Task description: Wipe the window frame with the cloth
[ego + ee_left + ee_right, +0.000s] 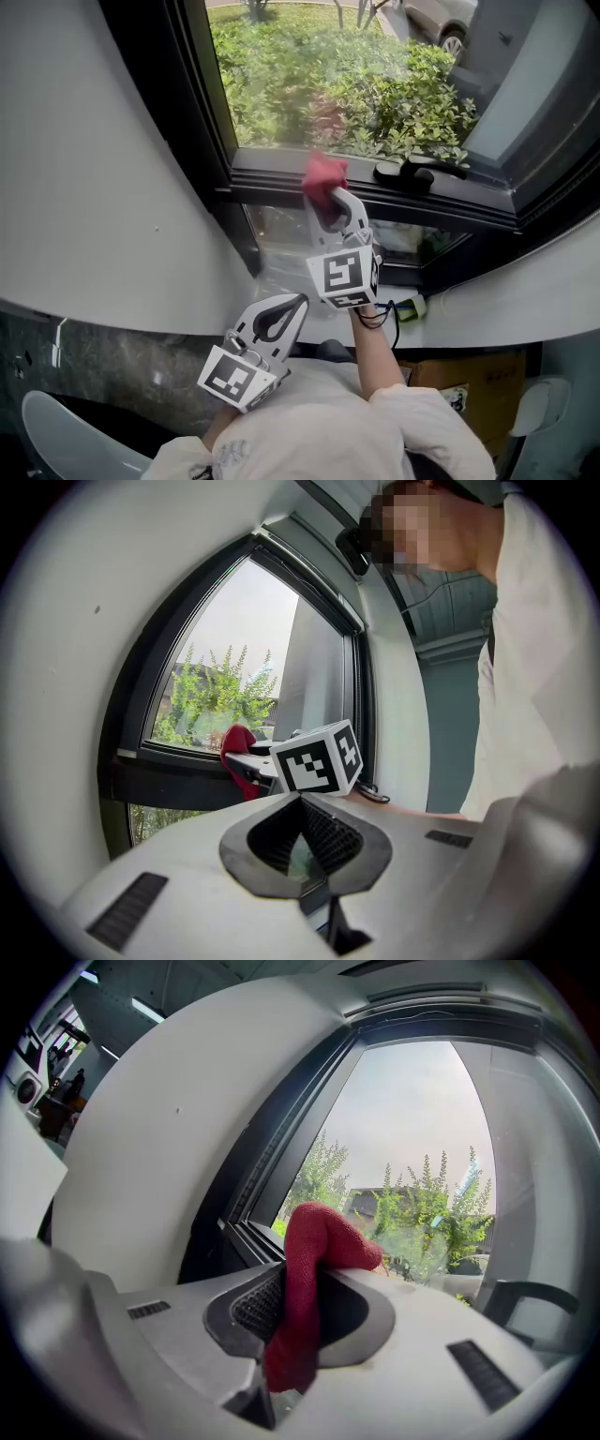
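Cloth: the red cloth (309, 1279) is up against the bottom bar of the window frame (272, 180). It seems to touch the bar.
Right gripper: the right gripper (302, 1309) has its jaws squeezed on the cloth. One end pokes out on top in a soft lump. The other end hangs down between the jaws.
Left gripper: the left gripper (305, 844) is well below the window frame, close to the person's body. Its jaws are closed together with nothing in them.
How the cloth feels: I think it is light, soft and floppy. It bends over by itself. It will not break. It could slide out if it is rubbed hard.
Where to hold it: near the middle, as it is held now, so a fat lump sticks out to rub the frame.
Handle: a black handle (417, 173) lies on the same bar of the window frame, and the cloth may bump into it.
Box: a brown box (473, 375) is below the window frame. I cannot see what is in it.
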The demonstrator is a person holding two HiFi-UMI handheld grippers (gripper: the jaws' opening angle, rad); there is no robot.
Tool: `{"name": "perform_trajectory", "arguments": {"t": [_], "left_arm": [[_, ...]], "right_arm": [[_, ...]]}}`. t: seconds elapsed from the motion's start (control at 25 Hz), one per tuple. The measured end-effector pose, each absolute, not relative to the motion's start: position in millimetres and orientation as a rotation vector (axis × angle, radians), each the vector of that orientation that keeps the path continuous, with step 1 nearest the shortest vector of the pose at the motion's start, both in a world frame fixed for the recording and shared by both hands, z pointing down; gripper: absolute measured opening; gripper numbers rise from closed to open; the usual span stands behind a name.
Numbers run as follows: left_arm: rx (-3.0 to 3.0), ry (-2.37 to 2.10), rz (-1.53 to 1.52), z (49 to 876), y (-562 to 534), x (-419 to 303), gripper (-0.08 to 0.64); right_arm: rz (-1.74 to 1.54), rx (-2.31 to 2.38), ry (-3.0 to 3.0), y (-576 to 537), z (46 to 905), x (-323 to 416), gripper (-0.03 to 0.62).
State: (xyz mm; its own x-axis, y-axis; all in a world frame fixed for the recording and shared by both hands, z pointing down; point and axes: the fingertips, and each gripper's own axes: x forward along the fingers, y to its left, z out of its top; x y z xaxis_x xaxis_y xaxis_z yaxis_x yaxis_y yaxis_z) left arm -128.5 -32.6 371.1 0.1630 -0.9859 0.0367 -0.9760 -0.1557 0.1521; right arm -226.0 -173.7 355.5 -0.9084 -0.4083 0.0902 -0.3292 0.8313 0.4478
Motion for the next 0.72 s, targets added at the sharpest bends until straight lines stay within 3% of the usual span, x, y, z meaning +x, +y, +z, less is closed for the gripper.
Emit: {"name": "perform_trajectory", "arguments": {"t": [0.72], "left_arm": [[2.335, -1.893, -0.128, 370, -36, -112, 0.009]], "right_arm": [[-0.623, 0.648, -2.818, -191, 355, -200, 0.083]]}}
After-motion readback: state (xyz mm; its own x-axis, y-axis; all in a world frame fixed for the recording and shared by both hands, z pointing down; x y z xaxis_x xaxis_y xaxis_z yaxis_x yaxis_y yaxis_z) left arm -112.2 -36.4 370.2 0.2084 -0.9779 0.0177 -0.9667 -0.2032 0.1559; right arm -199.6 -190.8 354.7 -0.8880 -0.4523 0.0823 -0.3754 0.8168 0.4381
